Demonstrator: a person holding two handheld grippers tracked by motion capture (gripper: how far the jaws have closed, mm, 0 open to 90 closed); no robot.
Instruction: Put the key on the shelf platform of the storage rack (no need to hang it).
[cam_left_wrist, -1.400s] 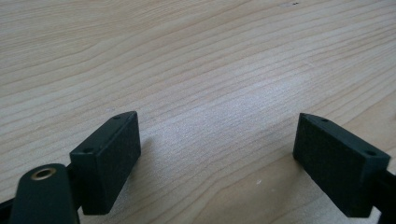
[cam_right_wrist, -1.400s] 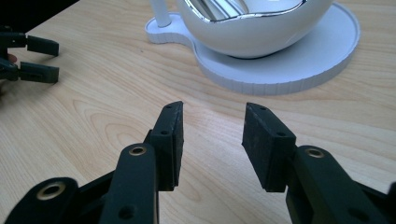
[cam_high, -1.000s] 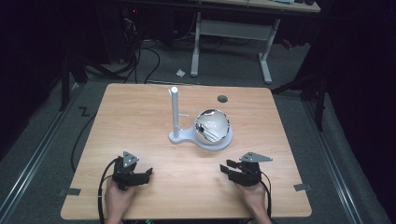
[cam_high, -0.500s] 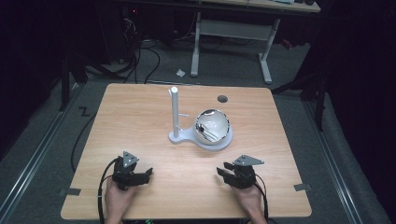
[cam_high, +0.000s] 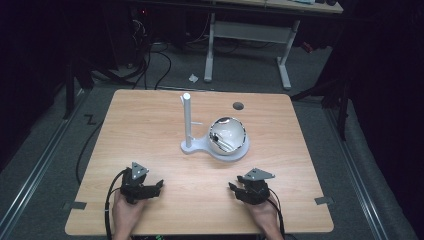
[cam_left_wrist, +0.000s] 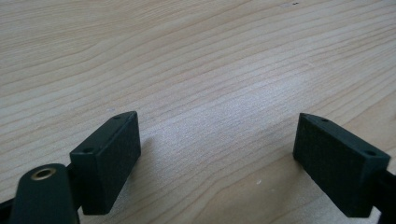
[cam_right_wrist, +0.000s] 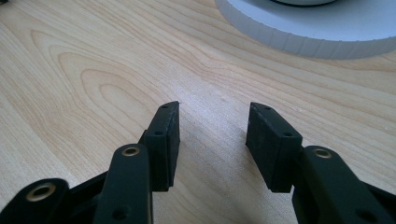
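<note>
A white stand with an upright post sits mid-table, and a shiny metal bowl rests tilted on its round base. My left gripper lies low at the front left, held by a hand; its jaws stand wide apart over bare wood. My right gripper rests at the front right, jaws parted with nothing between them. The white base's edge shows just ahead of the right jaws.
The wooden table has a dark round hole near its far edge. Cables trail from both grippers over the front edge. Beyond the table stand a desk frame and floor cables.
The right gripper has shifted slightly left and toward the front edge. The left gripper has stayed in place.
</note>
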